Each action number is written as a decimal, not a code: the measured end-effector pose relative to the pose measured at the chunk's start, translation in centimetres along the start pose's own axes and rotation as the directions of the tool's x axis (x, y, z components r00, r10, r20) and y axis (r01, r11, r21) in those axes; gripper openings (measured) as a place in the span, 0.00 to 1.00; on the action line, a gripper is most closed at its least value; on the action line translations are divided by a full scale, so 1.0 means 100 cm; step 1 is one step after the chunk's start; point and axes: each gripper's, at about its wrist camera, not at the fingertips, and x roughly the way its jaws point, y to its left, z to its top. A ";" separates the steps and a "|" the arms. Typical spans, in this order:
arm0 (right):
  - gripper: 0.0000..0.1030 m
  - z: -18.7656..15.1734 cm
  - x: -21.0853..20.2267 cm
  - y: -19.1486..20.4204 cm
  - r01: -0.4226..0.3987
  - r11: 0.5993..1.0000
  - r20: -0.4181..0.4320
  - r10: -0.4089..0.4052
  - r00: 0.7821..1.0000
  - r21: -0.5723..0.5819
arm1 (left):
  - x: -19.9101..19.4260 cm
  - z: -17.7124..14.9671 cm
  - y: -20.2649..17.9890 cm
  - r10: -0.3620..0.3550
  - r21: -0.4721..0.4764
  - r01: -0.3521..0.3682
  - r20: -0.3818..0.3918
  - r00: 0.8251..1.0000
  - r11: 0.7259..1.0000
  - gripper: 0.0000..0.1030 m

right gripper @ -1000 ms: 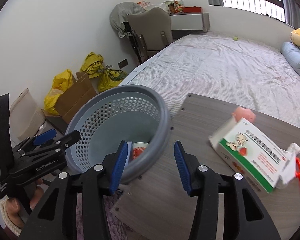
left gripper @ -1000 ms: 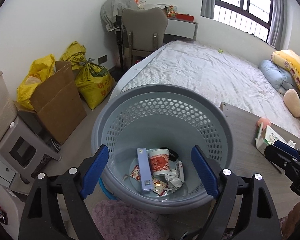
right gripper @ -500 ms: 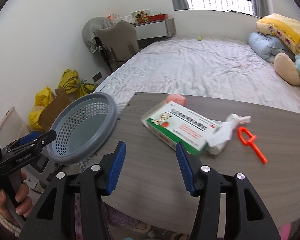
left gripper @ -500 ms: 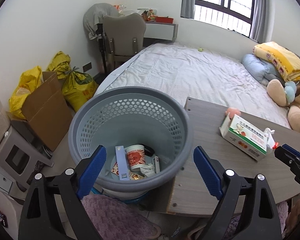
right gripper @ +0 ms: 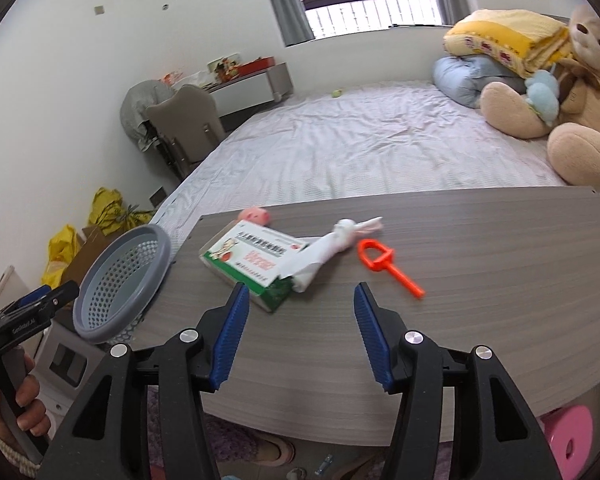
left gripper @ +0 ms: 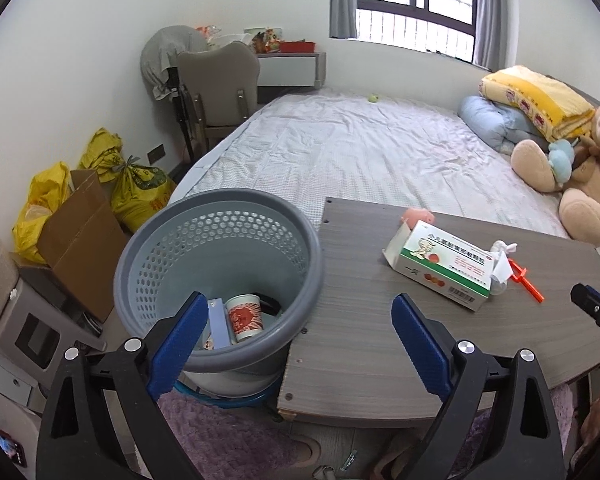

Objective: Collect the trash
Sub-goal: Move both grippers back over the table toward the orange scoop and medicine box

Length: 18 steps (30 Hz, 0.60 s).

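Bedroom clutter frames my view: a bed behind, yellow sacks by the wall, and a grey worktop in front of me. A second ago both cameras looked into the bin; now both have swung across to the worktop, so I judge the last drop is done and I am lining up the next pickup.

My left tongs stand wide apart with nothing between them, having just been opening further; they hang over the bin's rim and the worktop's edge. My right tongs are partly apart and empty too, and have also just been opening. They point at the box, which lies flat near the worktop's left end. A white wrapper leans against the box's right end, and an orange stick lies just beside that. A small pink thing sits behind the box.

The bin, beside the worktop's left edge, already holds a cup and other scraps.

My guess is that the right tongs take the wrapper or box next; the box looks wide for the present gap.
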 end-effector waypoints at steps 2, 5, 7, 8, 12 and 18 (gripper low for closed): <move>0.51 0.001 0.001 -0.010 0.021 1.000 0.002 -0.021 1.000 0.013 | 0.005 0.000 -0.010 -0.017 0.011 0.018 -0.010 1.000 1.000 0.89; 0.51 0.000 0.006 -0.021 0.039 0.999 -0.013 -0.038 0.999 0.030 | 0.014 0.001 -0.025 -0.037 0.034 0.038 -0.026 0.999 0.999 0.89; 0.51 0.000 0.014 -0.027 0.045 0.998 -0.034 -0.044 0.998 0.037 | 0.020 0.001 -0.034 -0.049 0.047 0.050 -0.039 0.998 0.998 0.89; 0.51 -0.001 0.016 -0.029 0.048 0.998 -0.041 -0.046 0.998 0.037 | 0.023 0.002 -0.039 -0.053 0.054 0.056 -0.044 0.998 0.997 0.89; 0.51 0.003 0.034 -0.039 0.057 0.997 -0.072 -0.054 0.996 0.044 | 0.036 0.005 -0.057 -0.069 0.070 0.073 -0.062 0.996 0.995 0.89; 0.51 0.011 0.068 -0.055 0.093 0.995 -0.110 -0.090 0.990 0.021 | 0.054 0.009 -0.079 -0.081 0.074 0.088 -0.088 0.993 0.993 0.89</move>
